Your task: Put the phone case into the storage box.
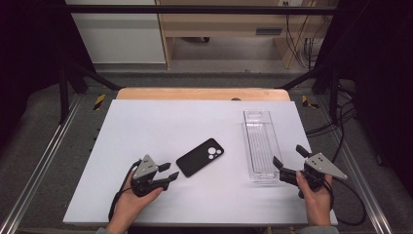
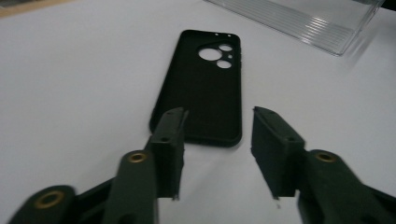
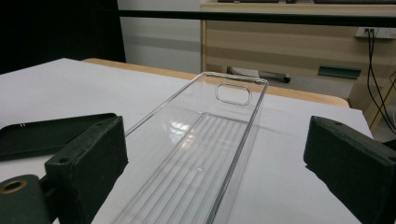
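Note:
A black phone case [image 1: 199, 157] lies flat near the middle of the white table, its camera cut-outs at the far end. My left gripper [image 1: 171, 171] is just short of its near-left end, jaws partly apart with nothing between them. In the left gripper view the phone case [image 2: 205, 84] lies just beyond the fingertips of the left gripper [image 2: 219, 116]. A clear plastic tray [image 1: 260, 146] stands lengthwise at the right. My right gripper [image 1: 287, 155] is open wide at its near end. In the right gripper view the clear tray [image 3: 210, 154] runs away between the jaws of the right gripper [image 3: 215, 140], untouched.
The white table [image 1: 146, 122] has a wooden strip along its far edge. Dark metal rails run along both sides. Beyond the table stand a wooden cabinet and hanging cables. The phone case [image 3: 42, 135] shows at the left in the right gripper view.

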A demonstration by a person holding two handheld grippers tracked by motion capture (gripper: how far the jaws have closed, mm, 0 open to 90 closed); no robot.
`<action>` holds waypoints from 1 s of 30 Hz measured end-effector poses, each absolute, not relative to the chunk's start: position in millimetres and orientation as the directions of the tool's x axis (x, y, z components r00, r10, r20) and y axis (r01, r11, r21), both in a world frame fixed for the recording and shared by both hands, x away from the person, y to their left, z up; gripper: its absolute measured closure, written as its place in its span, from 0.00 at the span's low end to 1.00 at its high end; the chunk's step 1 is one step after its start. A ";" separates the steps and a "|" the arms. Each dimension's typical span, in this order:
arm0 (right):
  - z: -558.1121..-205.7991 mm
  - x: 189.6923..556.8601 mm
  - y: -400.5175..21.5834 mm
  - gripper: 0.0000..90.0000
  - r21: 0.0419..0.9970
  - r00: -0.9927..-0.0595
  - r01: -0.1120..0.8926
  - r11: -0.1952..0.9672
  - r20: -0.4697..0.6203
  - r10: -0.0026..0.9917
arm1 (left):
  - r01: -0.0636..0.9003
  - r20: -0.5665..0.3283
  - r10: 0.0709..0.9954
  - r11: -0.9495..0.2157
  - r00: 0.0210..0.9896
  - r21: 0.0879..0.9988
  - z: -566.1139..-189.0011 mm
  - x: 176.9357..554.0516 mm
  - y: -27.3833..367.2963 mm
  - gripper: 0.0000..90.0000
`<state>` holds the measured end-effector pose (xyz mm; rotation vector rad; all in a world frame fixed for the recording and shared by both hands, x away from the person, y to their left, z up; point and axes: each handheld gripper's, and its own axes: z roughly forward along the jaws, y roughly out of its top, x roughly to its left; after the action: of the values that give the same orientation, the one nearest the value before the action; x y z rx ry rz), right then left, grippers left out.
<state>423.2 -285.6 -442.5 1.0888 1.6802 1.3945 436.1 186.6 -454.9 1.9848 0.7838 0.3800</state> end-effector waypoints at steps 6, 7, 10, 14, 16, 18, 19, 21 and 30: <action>-442.0 422.6 -284.7 0.07 0.983 -0.423 0.170 0.071 0.008 0.906 | 0.420 -0.058 0.650 -0.418 0.758 0.806 -457.9 455.1 154.1 0.90; -441.5 422.7 -283.1 0.07 0.983 -0.428 0.168 0.073 0.006 0.904 | 0.432 -0.065 0.648 -0.427 0.759 0.794 -460.1 458.5 149.6 0.96; -441.3 423.1 -281.6 0.08 0.982 -0.432 0.167 0.082 -0.002 0.902 | 0.456 -0.063 0.652 -0.455 0.756 0.764 -466.9 463.1 139.2 0.99; -441.2 423.5 -280.6 0.08 0.982 -0.438 0.166 0.092 -0.010 0.899 | 0.474 -0.044 0.664 -0.485 0.746 0.735 -474.0 466.0 132.6 1.00; -441.4 424.0 -281.1 0.08 0.982 -0.437 0.167 0.092 -0.010 0.899 | 0.504 -0.069 0.671 -0.480 0.738 0.718 -475.5 468.1 133.0 1.00; -441.7 423.9 -282.3 0.08 0.982 -0.436 0.168 0.091 -0.009 0.900 | 0.511 -0.077 0.670 -0.481 0.738 0.712 -475.7 468.7 134.5 1.00; -441.7 423.9 -282.3 0.08 0.982 -0.436 0.168 0.091 -0.009 0.900 | 0.517 -0.083 0.669 -0.483 0.738 0.706 -475.1 468.9 135.6 1.00; -441.6 423.7 -282.8 0.08 0.982 -0.434 0.169 0.089 -0.007 0.901 | 0.522 -0.084 0.667 -0.492 0.741 0.696 -473.7 468.6 138.0 1.00; -441.2 422.9 -282.1 0.08 0.982 -0.435 0.166 0.092 -0.011 0.901 | 0.515 -0.083 0.646 -0.517 0.759 0.683 -472.2 440.8 154.9 1.00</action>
<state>422.9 -282.1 -441.2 1.0587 1.7032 1.3960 440.8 154.9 -472.2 2.2339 0.8635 0.2344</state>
